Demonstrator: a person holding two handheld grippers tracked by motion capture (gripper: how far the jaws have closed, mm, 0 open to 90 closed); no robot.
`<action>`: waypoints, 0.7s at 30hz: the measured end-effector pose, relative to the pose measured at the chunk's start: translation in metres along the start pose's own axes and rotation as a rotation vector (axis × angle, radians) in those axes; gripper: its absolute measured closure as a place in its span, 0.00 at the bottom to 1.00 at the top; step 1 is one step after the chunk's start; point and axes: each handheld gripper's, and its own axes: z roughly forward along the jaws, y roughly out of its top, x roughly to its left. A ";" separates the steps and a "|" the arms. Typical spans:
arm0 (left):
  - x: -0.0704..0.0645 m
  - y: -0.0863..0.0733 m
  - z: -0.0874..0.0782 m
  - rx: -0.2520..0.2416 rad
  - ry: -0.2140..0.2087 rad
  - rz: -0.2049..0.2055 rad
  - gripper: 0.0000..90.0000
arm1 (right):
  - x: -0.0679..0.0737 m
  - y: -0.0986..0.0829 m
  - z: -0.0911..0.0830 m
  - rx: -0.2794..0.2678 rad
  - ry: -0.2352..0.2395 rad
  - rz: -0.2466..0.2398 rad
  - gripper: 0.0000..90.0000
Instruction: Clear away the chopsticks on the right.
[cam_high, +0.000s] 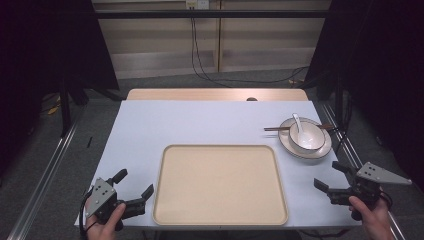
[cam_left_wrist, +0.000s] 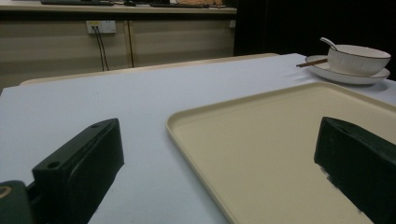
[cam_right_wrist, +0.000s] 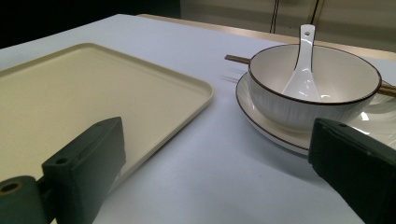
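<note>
Beige tray sits between my two gaping grippers, left and right; bowl with spoon at 1 o'clock.

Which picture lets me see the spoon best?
The right gripper view: the spoon is close and leans inside the bowl. In the high view it is tiny. In the left gripper view just its handle pokes above the bowl's rim, far away.
</note>
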 end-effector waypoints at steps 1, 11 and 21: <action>0.000 0.000 0.000 0.000 0.000 0.000 0.01 | 0.000 0.000 0.000 -0.002 -0.002 -0.004 0.04; -0.001 0.000 0.002 0.001 -0.008 0.002 0.01 | -0.001 0.000 -0.001 0.012 0.020 -0.002 0.05; 0.000 0.001 0.003 0.003 -0.001 0.012 0.01 | -0.009 0.000 -0.002 0.055 0.008 -0.016 0.05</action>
